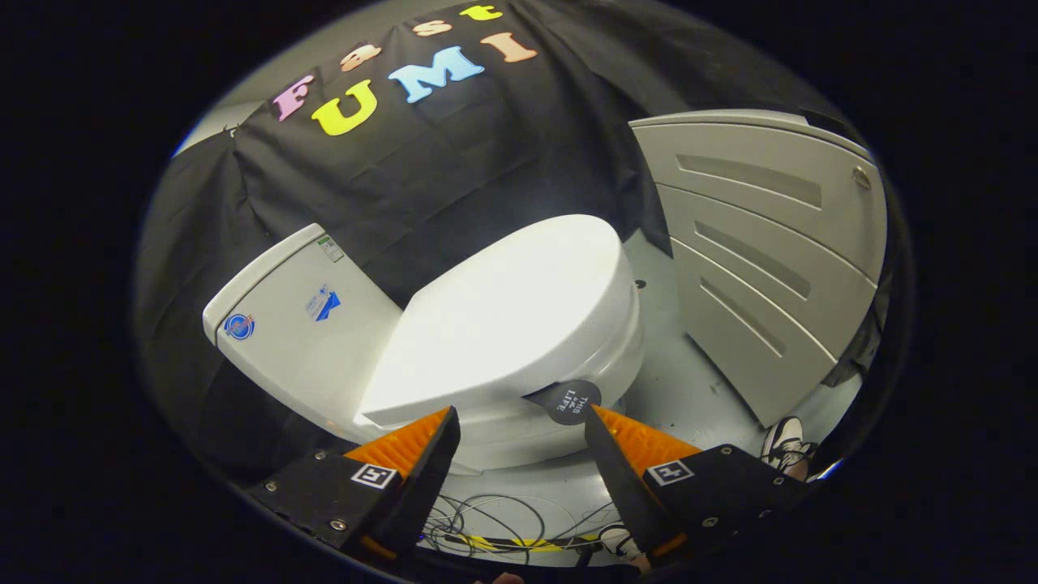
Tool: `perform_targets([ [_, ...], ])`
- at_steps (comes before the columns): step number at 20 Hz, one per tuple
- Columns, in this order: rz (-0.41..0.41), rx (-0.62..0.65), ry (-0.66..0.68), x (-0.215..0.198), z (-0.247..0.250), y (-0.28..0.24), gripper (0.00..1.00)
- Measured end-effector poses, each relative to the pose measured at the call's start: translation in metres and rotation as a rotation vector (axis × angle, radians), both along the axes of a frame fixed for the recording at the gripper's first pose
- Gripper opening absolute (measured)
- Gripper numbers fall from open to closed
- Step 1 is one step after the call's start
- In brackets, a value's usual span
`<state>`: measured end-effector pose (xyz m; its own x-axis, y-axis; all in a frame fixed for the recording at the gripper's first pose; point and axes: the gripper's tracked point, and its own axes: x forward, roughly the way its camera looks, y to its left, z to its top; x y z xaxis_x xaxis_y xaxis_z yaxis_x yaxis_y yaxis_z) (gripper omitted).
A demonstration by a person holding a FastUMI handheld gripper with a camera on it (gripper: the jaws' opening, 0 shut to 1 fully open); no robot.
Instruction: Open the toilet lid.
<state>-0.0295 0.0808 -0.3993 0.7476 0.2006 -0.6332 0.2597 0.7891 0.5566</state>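
While the toilet lid lies closed on the bowl just ahead of us, we hold our gripper wide open, gripping nothing. We see a round dark tab at the lid's front edge, beside one fingertip.

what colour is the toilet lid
White, plain and glossy; the toilet lid shows best in the gripper view, just beyond the open tool.

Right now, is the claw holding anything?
No. The claw is open, with its fingers apart just before the closed lid, touching nothing.
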Motion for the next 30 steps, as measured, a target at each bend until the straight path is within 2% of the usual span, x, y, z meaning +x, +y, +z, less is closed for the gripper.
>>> perform_targets([
  [6, -0.119, 0.131, 0.064, 0.004, -0.028, -0.006, 0.94],
  [11, -0.252, 0.295, 0.068, 0.011, -0.042, -0.013, 0.91],
  [15, -0.317, 0.385, 0.073, 0.016, -0.058, -0.016, 0.81],
  [19, -0.345, 0.490, 0.028, 0.029, -0.062, -0.012, 0.65],
  [23, -0.344, 0.508, 0.010, 0.034, -0.070, -0.014, 0.43],
  [24, -0.357, 0.511, -0.011, 0.035, -0.071, -0.015, 0.35],
  [26, -0.400, 0.541, -0.035, 0.035, -0.077, -0.019, 0.27],
  [28, -0.447, 0.622, -0.047, 0.036, -0.077, -0.019, 0.16],
  [30, -0.442, 0.621, -0.064, 0.035, -0.076, -0.018, 0.10],
])
